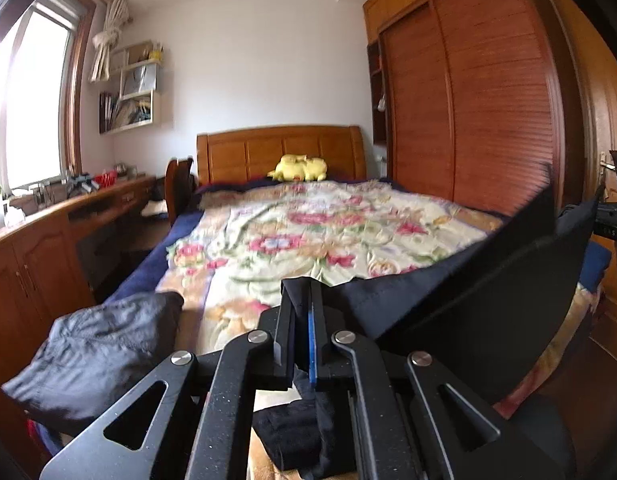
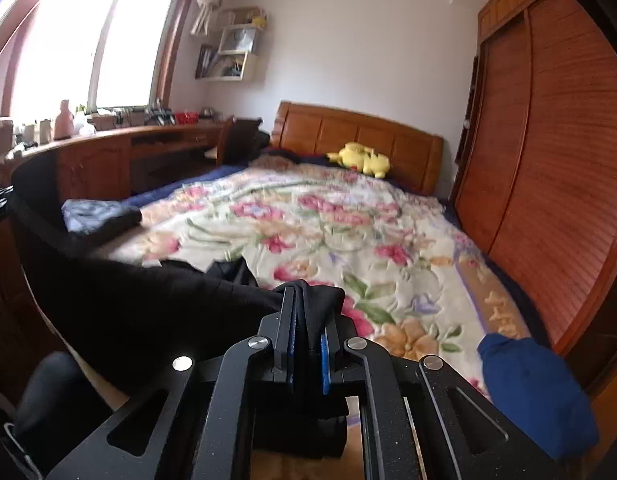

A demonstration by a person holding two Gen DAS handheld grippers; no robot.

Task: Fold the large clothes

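Observation:
A large black garment (image 1: 476,280) hangs stretched in the air between my two grippers, above the near end of the bed. My left gripper (image 1: 302,292) is shut on one end of it; the cloth runs off to the right toward the other gripper (image 1: 616,208). In the right wrist view my right gripper (image 2: 308,300) is shut on the other end, and the black garment (image 2: 140,300) sweeps left in a wide band. Part of the garment dangles below the jaws in both views.
The bed has a floral quilt (image 1: 308,232) and a yellow plush toy (image 1: 300,168) by the wooden headboard. A crumpled dark grey garment (image 1: 96,344) lies at the bed's left edge. A blue item (image 2: 532,392) sits near right. A desk (image 1: 68,216) stands left, a wardrobe (image 1: 468,100) right.

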